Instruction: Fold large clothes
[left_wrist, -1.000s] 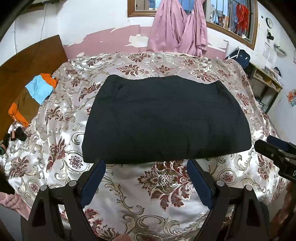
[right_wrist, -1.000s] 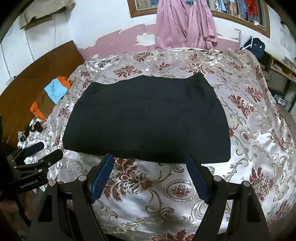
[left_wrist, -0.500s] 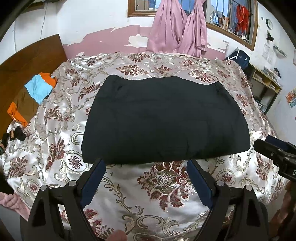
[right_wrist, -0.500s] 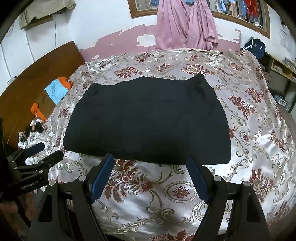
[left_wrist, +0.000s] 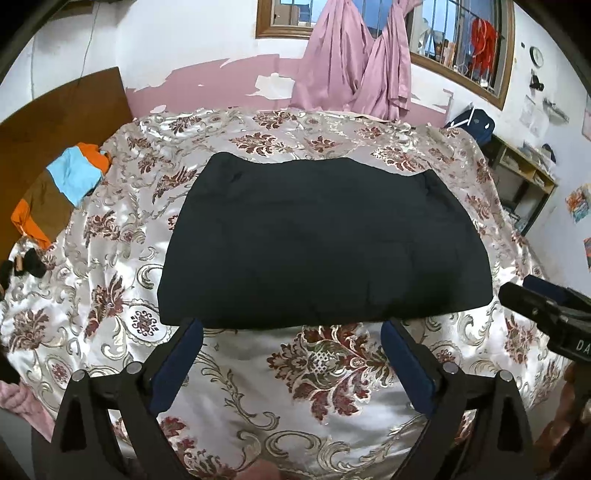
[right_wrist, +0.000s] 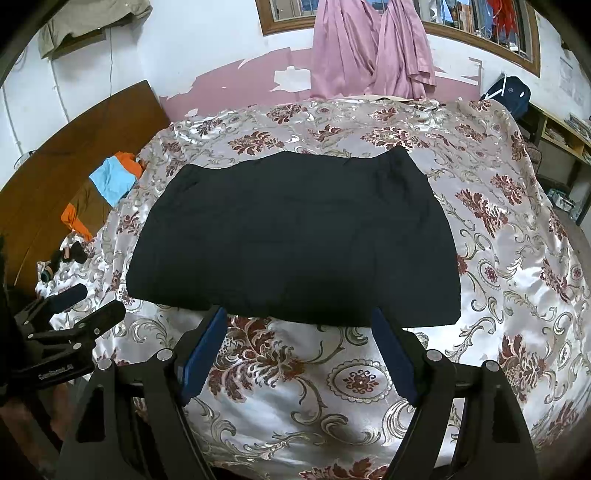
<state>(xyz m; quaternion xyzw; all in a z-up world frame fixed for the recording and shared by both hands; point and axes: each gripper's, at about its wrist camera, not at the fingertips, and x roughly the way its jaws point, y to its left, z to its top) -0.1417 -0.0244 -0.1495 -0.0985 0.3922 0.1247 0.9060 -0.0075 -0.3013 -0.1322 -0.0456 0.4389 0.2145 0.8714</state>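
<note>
With the dark garment lying flat as a neat rectangle mid-bed at my twelve o'clock, fitting either a folded or merely spread state, I hold my left gripper and right gripper spread wide and empty, level at its near hem.

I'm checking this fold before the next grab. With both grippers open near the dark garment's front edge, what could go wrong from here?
1. The bedspread looks glossy and loose; a low pinch by the left gripper or right gripper may catch it along with the black garment.
2. The garment seems already layered, so a shallow grab might lift only the top layer.
3. On slick fabric, the whole piece could slide and skew.
</note>
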